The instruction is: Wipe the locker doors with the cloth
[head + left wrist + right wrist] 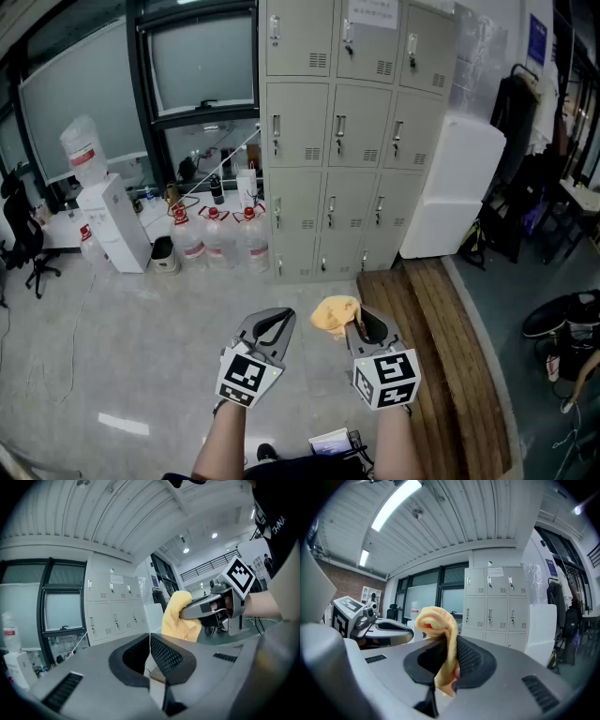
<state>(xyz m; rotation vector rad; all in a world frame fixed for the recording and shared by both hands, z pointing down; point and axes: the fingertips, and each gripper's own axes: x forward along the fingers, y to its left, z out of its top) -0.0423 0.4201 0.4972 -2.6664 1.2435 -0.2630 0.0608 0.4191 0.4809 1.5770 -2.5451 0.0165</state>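
1. We count two grippers: the left gripper [272,326] and the right gripper [361,326].
2. One yellow cloth [336,314].
3. Twelve locker doors [337,122] at twelve o'clock, in three columns of four.
4. Three red-capped water jugs [217,239] at eleven o'clock.
5. One water dispenser [114,220] at ten o'clock.

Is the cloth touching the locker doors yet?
No, the yellow cloth hangs in the right gripper, well short of the lockers.
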